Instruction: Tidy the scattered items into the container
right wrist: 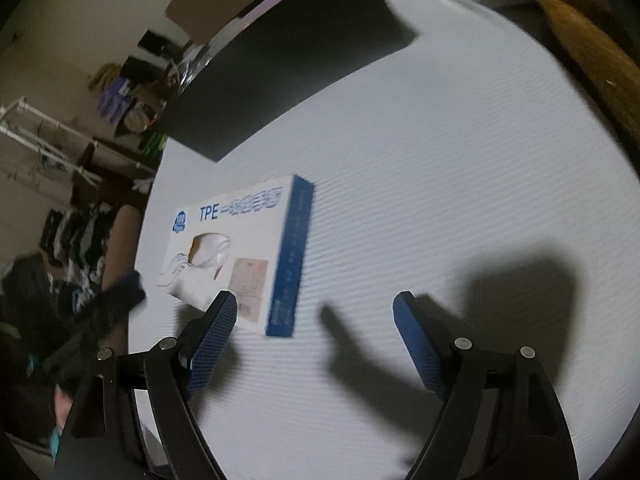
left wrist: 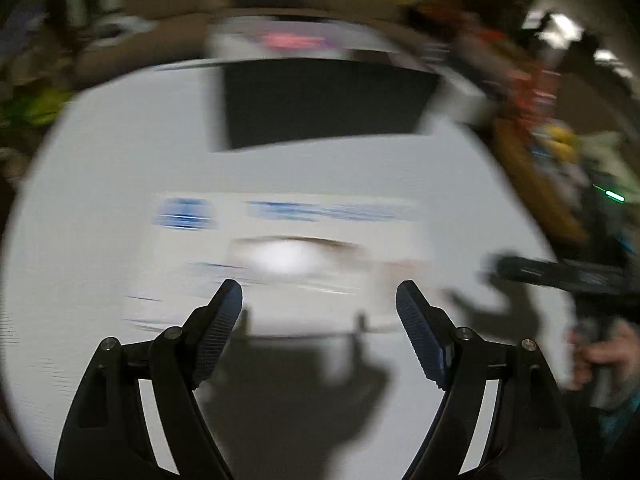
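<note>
In the left wrist view, heavily blurred, the left hand-held gripper (left wrist: 319, 304) hangs wide open and empty over the white desk (left wrist: 100, 208), aimed at a glove box (left wrist: 288, 248) whose blue print cannot be read. In the right wrist view, the box (right wrist: 236, 256) reads "TPE", its long axis running left-right, blue end panel rightward. The right hand-held gripper (right wrist: 314, 320) gapes empty just beside it, before a black mat (right wrist: 288, 56).
</note>
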{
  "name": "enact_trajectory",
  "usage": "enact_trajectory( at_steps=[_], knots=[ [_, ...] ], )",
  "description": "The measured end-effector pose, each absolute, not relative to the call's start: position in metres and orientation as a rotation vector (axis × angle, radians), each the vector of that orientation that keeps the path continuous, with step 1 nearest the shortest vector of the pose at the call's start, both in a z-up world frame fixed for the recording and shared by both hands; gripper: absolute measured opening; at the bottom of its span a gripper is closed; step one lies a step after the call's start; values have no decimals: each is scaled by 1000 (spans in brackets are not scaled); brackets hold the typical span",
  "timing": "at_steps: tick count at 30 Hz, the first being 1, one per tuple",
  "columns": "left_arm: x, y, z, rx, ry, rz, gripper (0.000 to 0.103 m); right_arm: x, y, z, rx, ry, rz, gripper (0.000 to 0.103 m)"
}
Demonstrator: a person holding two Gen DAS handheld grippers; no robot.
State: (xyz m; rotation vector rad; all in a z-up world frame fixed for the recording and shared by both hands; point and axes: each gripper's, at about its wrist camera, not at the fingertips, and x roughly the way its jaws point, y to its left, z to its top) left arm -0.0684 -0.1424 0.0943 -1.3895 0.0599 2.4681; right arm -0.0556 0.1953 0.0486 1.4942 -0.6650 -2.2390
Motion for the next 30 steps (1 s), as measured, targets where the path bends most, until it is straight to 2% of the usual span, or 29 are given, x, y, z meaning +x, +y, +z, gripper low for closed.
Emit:
enact_trajectory(
  at_steps=[3, 6, 14, 16, 18, 20, 23, 25, 27, 30],
  knots=[
    [-89, -173, 85, -1411, 153, 2613, 88, -68, 174, 48, 1483, -607, -2257, 84],
    [-102, -190, 68, -1462, 178, 2603, 88, -81, 150, 48, 1513, -533, -2315, 85],
    [-119, -172, 45, -1517, 146, 2523, 89, -93, 112, 31, 1573, -466, -2425, 85],
    [-118, -163, 35, -1538, 205, 2510, 90, -92, 101, 27, 1555, -411, -2454, 95],
    [-117, -148, 32, -1529, 286, 2524, 94, -91, 91, 25, 1550, -312, -2479, 97],
    [-113, -138, 31, -1523, 317, 2519, 94, -89, 84, 23, 1530, -218, -2498, 97],
    [-104, -129, 33, -1517, 253, 2500, 84, -88, 90, 20, 1478, -165, -2495, 90],
    [-99, -121, 35, -1507, 181, 2463, 83, -89, 105, 21, 1474, -197, -2470, 74],
    [-87, -115, 39, -1494, 116, 2404, 83, -90, 117, 20, 1483, -220, -2432, 66],
    [-70, -100, 43, -1482, 63, 2347, 83, -89, 135, 23, 1491, -207, -2425, 64]
  ],
)
